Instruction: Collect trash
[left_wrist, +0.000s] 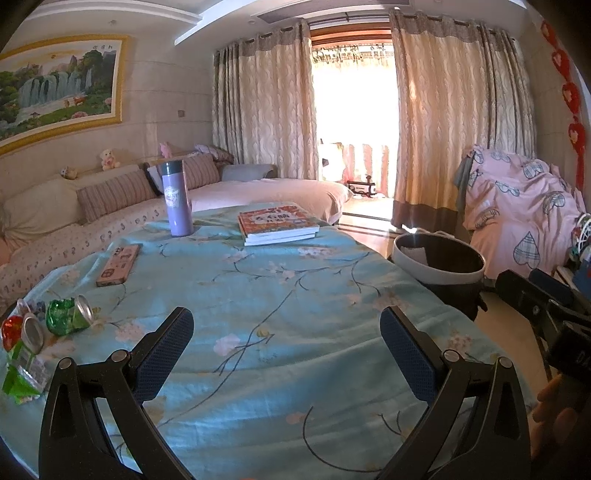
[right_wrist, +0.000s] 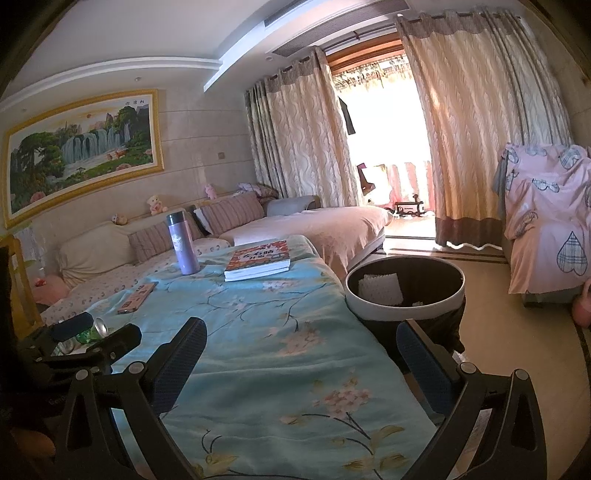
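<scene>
A crushed green can (left_wrist: 70, 314), a crushed red can (left_wrist: 20, 332) and green wrappers (left_wrist: 22, 376) lie at the left edge of the table with the blue floral cloth (left_wrist: 277, 332). My left gripper (left_wrist: 286, 343) is open and empty over the cloth, to the right of the trash. A round bin (left_wrist: 439, 264) with a white rim and dark liner stands beside the table's right edge; it also shows in the right wrist view (right_wrist: 406, 291). My right gripper (right_wrist: 303, 354) is open and empty over the table's right edge, near the bin. The green can (right_wrist: 86, 334) is partly hidden behind the left gripper there.
A purple flask (left_wrist: 177, 199), a stack of books (left_wrist: 277, 221) and a pink flat box (left_wrist: 118, 264) stand on the table's far half. A sofa (left_wrist: 110, 206) runs behind the table. A pink covered chair (left_wrist: 517, 206) stands at the right.
</scene>
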